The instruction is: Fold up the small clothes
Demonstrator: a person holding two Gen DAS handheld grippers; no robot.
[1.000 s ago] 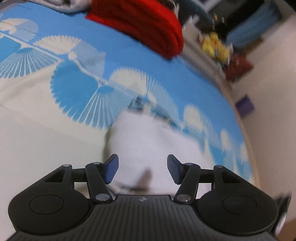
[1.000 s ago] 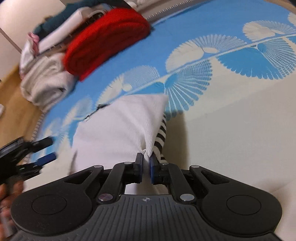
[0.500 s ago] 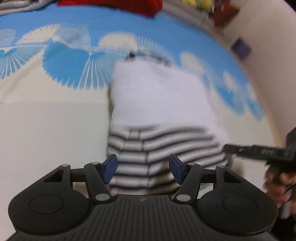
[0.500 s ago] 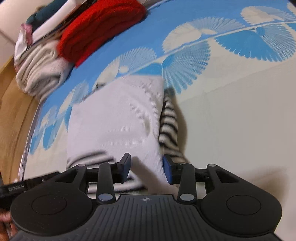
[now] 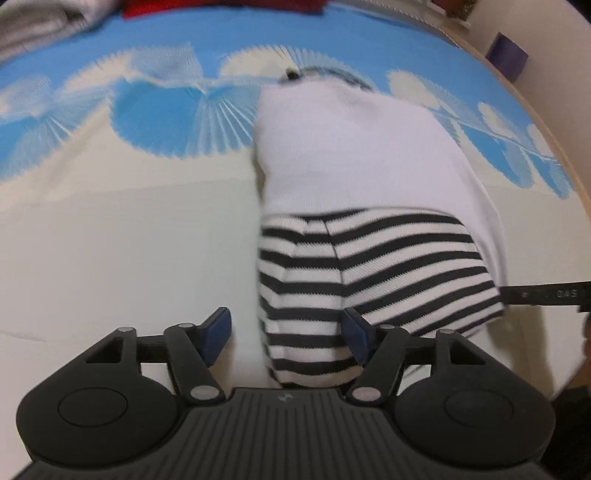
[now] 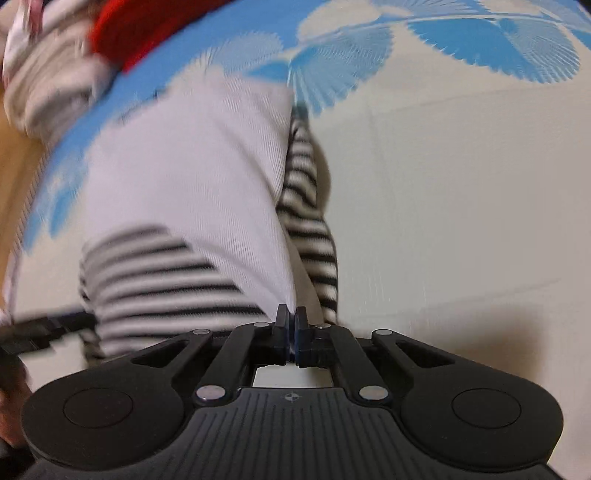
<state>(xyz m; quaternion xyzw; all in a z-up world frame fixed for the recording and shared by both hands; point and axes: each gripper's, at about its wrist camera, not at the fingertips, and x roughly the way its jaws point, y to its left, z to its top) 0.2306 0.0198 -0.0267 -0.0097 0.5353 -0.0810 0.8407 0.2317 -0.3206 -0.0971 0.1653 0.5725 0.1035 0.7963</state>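
A small garment, white with black-and-white striped sleeves [image 5: 354, 158], lies folded on the bed. In the left wrist view my left gripper [image 5: 286, 334] is open, its blue pads astride the near left corner of the striped part [image 5: 369, 266]. In the right wrist view the garment [image 6: 192, 177] lies ahead and left. My right gripper [image 6: 290, 328] is shut, pads together at the garment's near edge; whether cloth is pinched between them is not clear. The right gripper's finger also shows in the left wrist view [image 5: 543, 294] at the garment's right side.
The bedspread [image 5: 110, 229] is cream near me and blue with white fan patterns farther off. A red folded knit [image 6: 140, 26] and grey and white folded clothes [image 6: 44, 81] are stacked at the far edge. A wooden bed edge [image 5: 554, 122] runs on the right.
My right gripper opened half a second ago and has closed again at the garment's near edge. My left gripper pulled back toward me, so the striped part now lies between its pads.
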